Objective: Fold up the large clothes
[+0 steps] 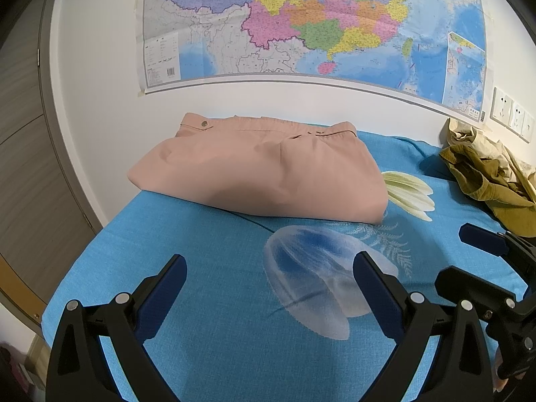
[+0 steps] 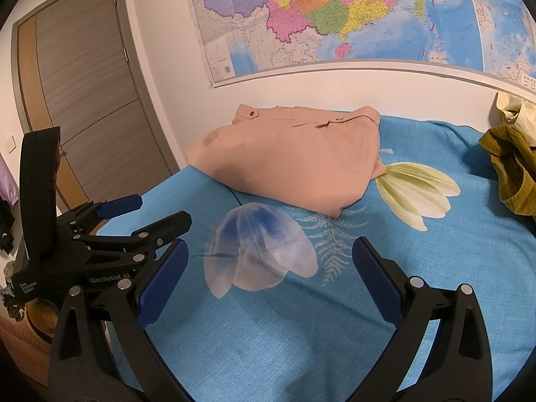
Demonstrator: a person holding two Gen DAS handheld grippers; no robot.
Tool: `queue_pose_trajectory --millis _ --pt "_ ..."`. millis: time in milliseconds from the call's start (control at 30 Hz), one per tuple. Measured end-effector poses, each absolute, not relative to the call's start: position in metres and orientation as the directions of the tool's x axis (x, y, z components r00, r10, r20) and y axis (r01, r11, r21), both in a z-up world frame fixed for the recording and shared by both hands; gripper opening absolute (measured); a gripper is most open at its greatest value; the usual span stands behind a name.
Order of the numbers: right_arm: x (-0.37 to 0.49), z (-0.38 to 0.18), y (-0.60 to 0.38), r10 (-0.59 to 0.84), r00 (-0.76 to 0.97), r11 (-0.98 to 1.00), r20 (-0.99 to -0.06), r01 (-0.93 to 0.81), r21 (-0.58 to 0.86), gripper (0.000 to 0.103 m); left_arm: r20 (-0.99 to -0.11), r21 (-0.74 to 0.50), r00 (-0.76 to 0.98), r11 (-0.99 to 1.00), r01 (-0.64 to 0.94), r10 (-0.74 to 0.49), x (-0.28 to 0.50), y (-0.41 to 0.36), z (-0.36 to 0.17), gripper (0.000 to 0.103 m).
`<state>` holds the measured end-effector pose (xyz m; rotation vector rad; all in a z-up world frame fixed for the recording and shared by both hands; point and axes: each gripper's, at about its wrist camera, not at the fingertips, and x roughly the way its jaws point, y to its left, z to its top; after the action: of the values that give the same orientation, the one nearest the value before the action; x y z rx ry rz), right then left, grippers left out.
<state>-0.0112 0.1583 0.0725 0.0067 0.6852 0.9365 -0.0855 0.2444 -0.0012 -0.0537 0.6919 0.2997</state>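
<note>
A pink garment (image 1: pixel 261 174) lies folded into a flat bundle at the far side of the blue bedsheet (image 1: pixel 207 268), against the wall; the right wrist view shows the same pink garment (image 2: pixel 288 164). My left gripper (image 1: pixel 269 268) hovers open over the sheet, well short of the bundle, nothing between its fingers. My right gripper (image 2: pixel 269 258) is open too, empty, beside the left one. In the left wrist view the right gripper (image 1: pixel 469 251) shows at the right edge. The left gripper (image 2: pixel 134 214) appears at the left of the right wrist view.
A crumpled olive and cream heap of clothes (image 1: pixel 489 174) sits at the far right of the bed, also as heap of clothes (image 2: pixel 512 164). A large map (image 1: pixel 301 23) hangs on the wall behind. A brown door (image 2: pixel 87 100) stands left of the bed.
</note>
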Motion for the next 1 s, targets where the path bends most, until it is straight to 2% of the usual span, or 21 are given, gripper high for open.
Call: queue_pose_trajectory --millis 1000 --pt "-0.0103 0.0689 0.1519 0.736 0.413 0.625 -0.536 -0.719 0.305 0.097 -0.615 0.070 0.741 0.956 -0.287 0.267 -0.0859 0.2395 -0.0059 0.096"
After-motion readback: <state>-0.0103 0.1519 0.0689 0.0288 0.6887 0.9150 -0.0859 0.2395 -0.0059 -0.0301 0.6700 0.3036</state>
